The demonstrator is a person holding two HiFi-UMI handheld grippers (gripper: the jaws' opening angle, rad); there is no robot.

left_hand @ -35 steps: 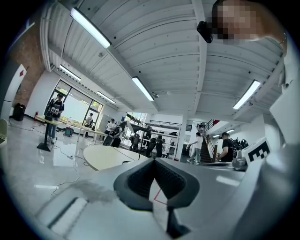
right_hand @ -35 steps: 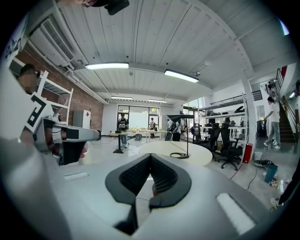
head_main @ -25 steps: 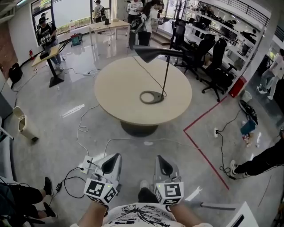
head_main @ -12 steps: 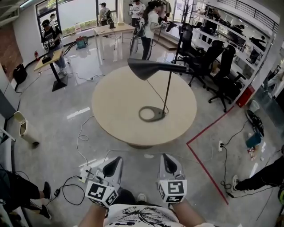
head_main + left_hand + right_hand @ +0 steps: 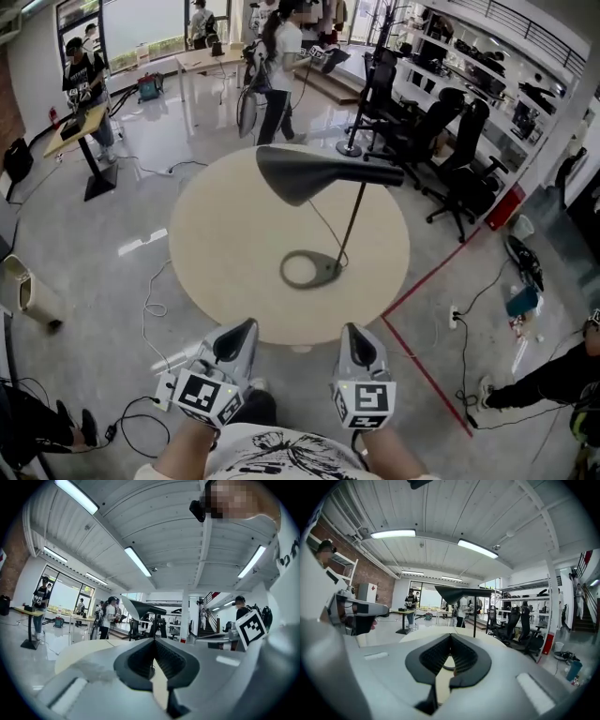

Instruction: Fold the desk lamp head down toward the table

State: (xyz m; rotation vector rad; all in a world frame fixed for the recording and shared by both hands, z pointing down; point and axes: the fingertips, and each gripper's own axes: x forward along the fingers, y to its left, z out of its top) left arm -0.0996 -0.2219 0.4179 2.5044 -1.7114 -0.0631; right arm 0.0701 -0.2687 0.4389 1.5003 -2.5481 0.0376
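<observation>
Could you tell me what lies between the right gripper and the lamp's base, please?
Only the bare surface of the round table; the head view shows nothing standing between the right gripper and the lamp base.

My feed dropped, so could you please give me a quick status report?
Left gripper and right gripper shut, empty, short of the table. Lamp head up, level, untouched. Nothing in the way.

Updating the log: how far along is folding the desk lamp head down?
Done: nothing. The lamp head sits raised and level on its stem above the table. In hand: nothing; the left hand-held gripper and right hand-held gripper are shut, empty, short of the table. Left: grasp the head and fold it down.
</observation>
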